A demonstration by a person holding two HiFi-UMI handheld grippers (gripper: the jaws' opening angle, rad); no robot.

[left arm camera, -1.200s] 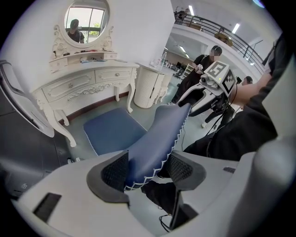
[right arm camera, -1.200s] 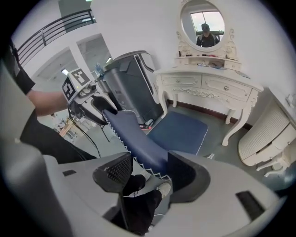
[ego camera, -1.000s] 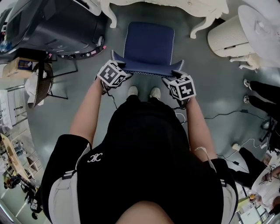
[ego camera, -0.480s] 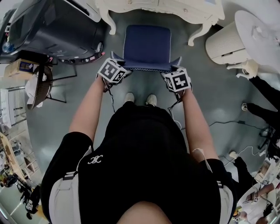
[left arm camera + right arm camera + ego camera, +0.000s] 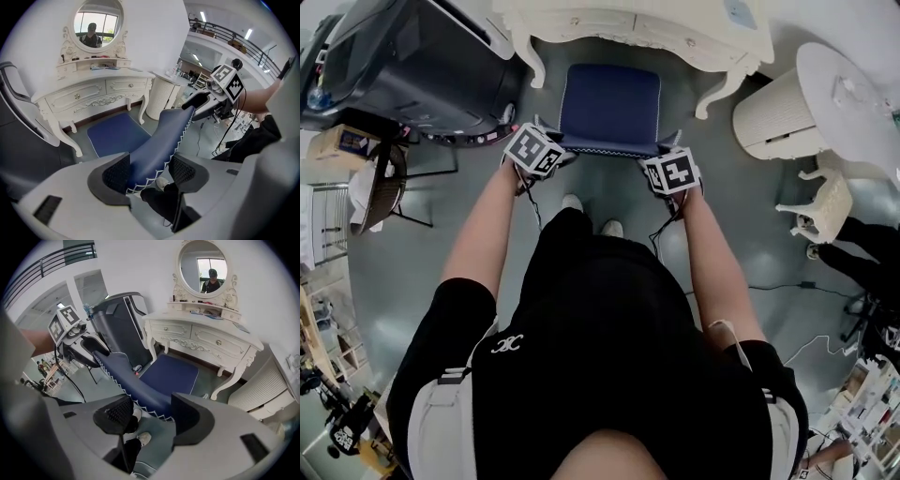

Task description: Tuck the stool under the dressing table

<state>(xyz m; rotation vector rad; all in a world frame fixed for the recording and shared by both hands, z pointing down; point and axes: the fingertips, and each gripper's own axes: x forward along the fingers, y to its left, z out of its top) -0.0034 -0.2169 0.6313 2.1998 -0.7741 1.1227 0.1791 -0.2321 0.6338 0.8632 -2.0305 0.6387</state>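
Note:
The stool (image 5: 611, 108) has a dark blue seat and a low blue back edge with white stitching. It stands on the floor with its front at the white dressing table (image 5: 647, 23). My left gripper (image 5: 561, 150) is shut on the left end of that back edge, and my right gripper (image 5: 652, 161) on the right end. In the left gripper view the blue edge (image 5: 159, 140) runs between the pads of the left gripper (image 5: 147, 173) to the right gripper (image 5: 206, 101). In the right gripper view the edge (image 5: 126, 380) passes through the right gripper (image 5: 152, 413) to the left gripper (image 5: 89, 345).
A black massage chair (image 5: 412, 56) stands left of the stool. A white ribbed bin (image 5: 778, 108), a round white table (image 5: 853, 80) and a small white stool (image 5: 820, 211) stand to the right. Cables (image 5: 787, 286) lie on the floor. My feet (image 5: 586, 214) are just behind the stool.
The stool has slid forward toward the dressing table with both grippers holding its back edge. I have stepped forward behind it.

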